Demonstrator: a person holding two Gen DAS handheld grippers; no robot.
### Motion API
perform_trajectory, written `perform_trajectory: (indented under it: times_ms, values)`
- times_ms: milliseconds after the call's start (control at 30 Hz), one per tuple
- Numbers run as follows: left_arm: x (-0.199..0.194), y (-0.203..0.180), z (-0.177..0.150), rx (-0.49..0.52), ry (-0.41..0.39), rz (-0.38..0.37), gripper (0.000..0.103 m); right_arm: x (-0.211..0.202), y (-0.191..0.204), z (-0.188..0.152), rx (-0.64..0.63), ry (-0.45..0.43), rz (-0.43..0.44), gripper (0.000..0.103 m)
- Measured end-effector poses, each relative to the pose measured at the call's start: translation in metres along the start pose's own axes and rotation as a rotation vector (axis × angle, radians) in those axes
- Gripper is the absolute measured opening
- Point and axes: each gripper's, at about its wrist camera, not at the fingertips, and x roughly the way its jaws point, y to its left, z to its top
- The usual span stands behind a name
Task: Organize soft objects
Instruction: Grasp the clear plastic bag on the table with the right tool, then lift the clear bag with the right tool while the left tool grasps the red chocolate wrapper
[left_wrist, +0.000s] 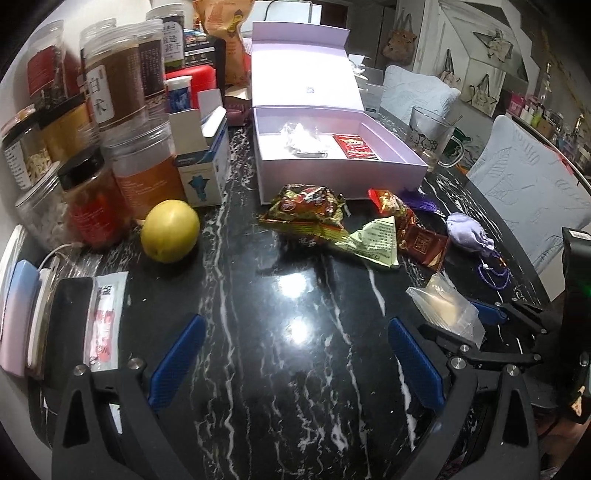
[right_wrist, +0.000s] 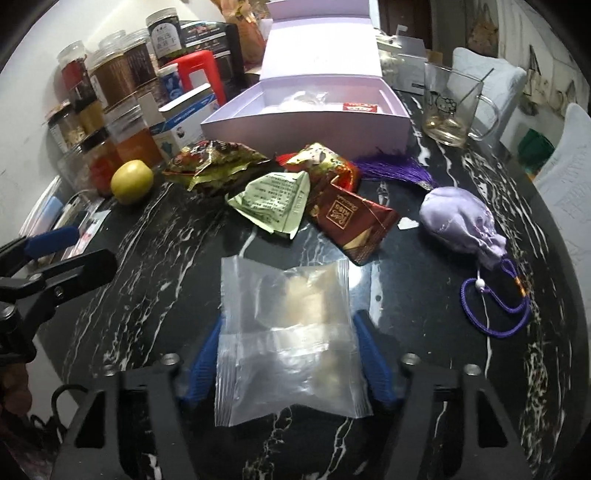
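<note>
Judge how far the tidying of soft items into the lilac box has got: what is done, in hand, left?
Done: a white wrapped item and a red packet lie in the lilac box. In hand: the right gripper has its pads against a clear packet; the left gripper is open and empty. Left: the snack packets and the lilac pouch on the table.

- A yellow round fruit (left_wrist: 170, 230) lies on the black marble table (left_wrist: 295, 369), just beside the jars.
- Clear plastic jars (left_wrist: 114, 77) with brown and orange contents stand in a group at the left.
- A small blue and white carton (left_wrist: 207, 166) stands open beside them.
- A red container (right_wrist: 197, 75) is behind.
- A glass mug (right_wrist: 452, 107) stands at the right.
- Pale cushioned chairs (left_wrist: 524, 177) are beyond the table.
</note>
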Motion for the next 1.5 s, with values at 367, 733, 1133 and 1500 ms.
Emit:
perform_trajectory:
  times_ms: [367,733,1133,1500]
  values:
    - [0.014,-0.034,0.015,0.045,0.007,-0.066,0.101,-0.029,-0.043,0.0,0.12,-0.068,0.04,0.041]
    - [0.04,-0.095,0.027,0.143,0.014,-0.148,0.101,-0.066,-0.108,-0.002,0.243,-0.147,-0.022,0.041]
    - [0.077,-0.133,0.046,0.202,-0.004,-0.2,0.1,-0.068,-0.154,-0.003,0.316,-0.152,-0.071,0.041]
    - [0.114,-0.131,0.056,0.187,0.051,-0.191,0.082,-0.063,-0.169,0.003,0.339,-0.153,-0.071,0.041]
